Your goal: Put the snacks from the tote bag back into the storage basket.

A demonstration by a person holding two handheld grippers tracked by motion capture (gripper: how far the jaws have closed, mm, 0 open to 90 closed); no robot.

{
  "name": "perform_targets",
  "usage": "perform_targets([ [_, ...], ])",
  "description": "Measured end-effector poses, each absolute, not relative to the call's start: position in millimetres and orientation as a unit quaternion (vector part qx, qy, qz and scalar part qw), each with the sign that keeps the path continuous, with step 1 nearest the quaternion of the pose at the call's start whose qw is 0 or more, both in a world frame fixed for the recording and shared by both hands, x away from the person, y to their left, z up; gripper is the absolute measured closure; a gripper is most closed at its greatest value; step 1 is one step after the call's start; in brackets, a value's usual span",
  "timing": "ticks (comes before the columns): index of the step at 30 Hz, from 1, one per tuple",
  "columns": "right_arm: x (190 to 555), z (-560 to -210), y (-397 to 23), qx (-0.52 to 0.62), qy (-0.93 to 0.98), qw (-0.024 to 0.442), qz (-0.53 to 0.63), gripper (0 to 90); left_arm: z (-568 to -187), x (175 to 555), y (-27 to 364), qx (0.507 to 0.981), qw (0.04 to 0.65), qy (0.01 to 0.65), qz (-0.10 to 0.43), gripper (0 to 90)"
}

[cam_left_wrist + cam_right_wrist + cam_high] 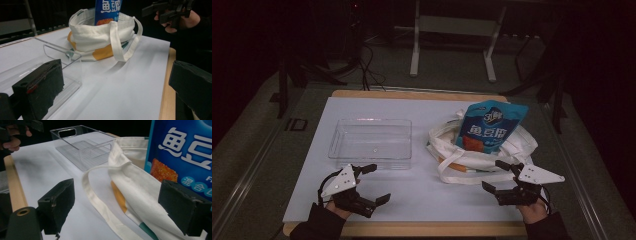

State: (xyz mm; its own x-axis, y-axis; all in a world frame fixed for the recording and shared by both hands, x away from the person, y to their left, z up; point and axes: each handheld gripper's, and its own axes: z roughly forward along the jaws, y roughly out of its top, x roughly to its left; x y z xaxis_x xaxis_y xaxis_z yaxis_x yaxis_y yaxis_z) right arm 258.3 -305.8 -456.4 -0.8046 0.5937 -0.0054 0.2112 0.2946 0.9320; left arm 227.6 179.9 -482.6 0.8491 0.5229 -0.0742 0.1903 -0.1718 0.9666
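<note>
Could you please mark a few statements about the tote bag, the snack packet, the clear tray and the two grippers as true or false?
1. The blue snack packet stands in the white tote bag. True.
2. The clear plastic tray holds a snack packet. False: it holds nothing.
3. The right gripper has its jaws shut on the bag's strap. False: its jaws are open, near the bag and gripping nothing.
4. The left gripper is open, just in front of the tray. True.
5. The tray lies to the right of the bag in the high view. False: it lies to the bag's left.
</note>
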Motion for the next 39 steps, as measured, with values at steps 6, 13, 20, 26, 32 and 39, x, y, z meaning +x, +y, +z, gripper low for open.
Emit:
perform_targets([
  [6, 257.9, -458.8, -310.8, 0.254, 0.794, 0.181, 0.522, 13.3, -482.4, 226.7, 174.6, 0.769, 0.590, 0.214, 0.118, 0.0],
  [13, 255.0, -451.9, -318.8, 0.254, 0.793, 0.167, 0.528, 11.5, -482.6, 231.7, 162.8, 0.779, 0.584, 0.199, 0.116, 0.0],
  [20, 255.5, -444.8, -316.7, 0.241, 0.798, 0.163, 0.529, 10.9, -473.8, 241.8, 153.8, 0.772, 0.595, 0.198, 0.100, 0.0],
  [26, 259.2, -436.1, -314.4, 0.223, 0.801, 0.165, 0.531, 10.9, -465.3, 250.9, 140.7, 0.773, 0.600, 0.185, 0.091, 0.0],
  [32, 263.6, -427.7, -314.1, 0.209, 0.801, 0.173, 0.534, 11.0, -457.6, 262.5, 126.4, 0.780, 0.597, 0.166, 0.092, 0.0],
  [39, 272.4, -415.0, -318.5, 0.207, 0.789, 0.175, 0.551, 11.1, -446.9, 279.5, 113.4, 0.779, 0.603, 0.149, 0.085, 1.2],
])
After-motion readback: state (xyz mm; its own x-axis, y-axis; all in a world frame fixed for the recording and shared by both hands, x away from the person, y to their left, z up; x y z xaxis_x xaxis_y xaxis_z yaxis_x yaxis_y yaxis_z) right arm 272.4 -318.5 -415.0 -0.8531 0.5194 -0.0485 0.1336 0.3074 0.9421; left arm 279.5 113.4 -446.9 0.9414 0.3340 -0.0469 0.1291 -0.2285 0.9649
